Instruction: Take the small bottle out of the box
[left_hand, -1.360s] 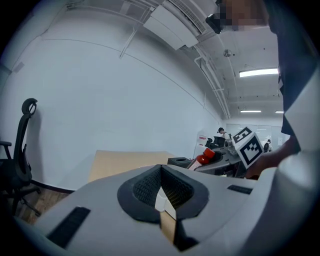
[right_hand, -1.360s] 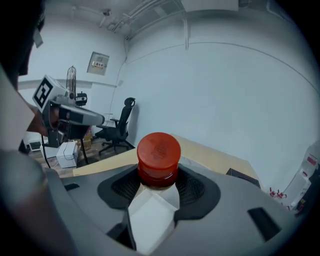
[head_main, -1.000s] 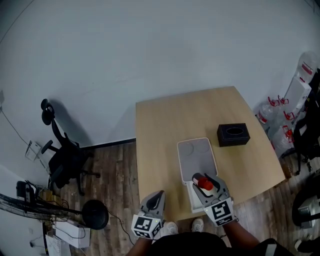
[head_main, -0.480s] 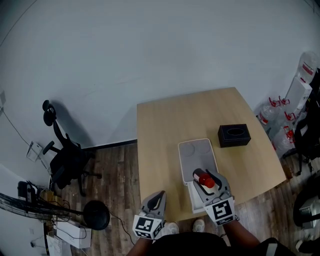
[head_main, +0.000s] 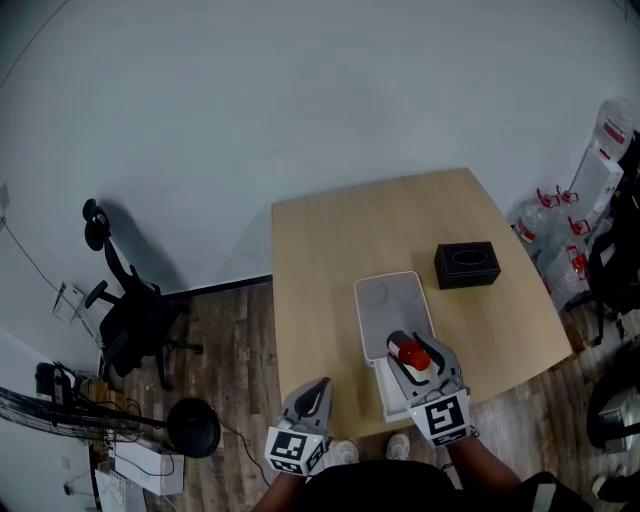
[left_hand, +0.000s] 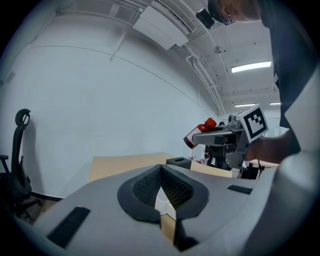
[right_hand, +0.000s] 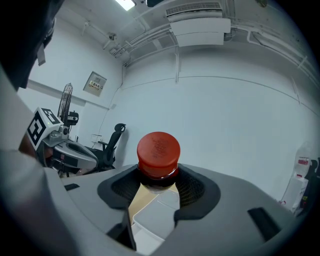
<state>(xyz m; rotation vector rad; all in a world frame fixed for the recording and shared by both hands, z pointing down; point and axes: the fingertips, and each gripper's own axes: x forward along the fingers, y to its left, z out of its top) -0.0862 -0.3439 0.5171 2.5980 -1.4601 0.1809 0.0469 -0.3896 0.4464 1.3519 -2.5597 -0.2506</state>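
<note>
My right gripper (head_main: 412, 362) is shut on the small bottle (head_main: 409, 355), a dark bottle with a red cap (right_hand: 158, 152). It holds the bottle in the air above the near end of the white box (head_main: 398, 322), which lies open on the wooden table (head_main: 330, 250) with its lid folded back. In the left gripper view the bottle (left_hand: 200, 132) hangs clear of the table in the right gripper (left_hand: 197, 136). My left gripper (head_main: 313, 394) is shut with nothing in it, off the table's near edge at the lower left.
A black tissue box (head_main: 467, 265) sits on the table to the right of the white box. A black office chair (head_main: 125, 310) stands on the wooden floor at the left. Water bottles and bags (head_main: 565, 245) crowd the floor at the right.
The right gripper and the bottle have shifted only slightly, a little nearer to me. The left gripper has stayed put.
</note>
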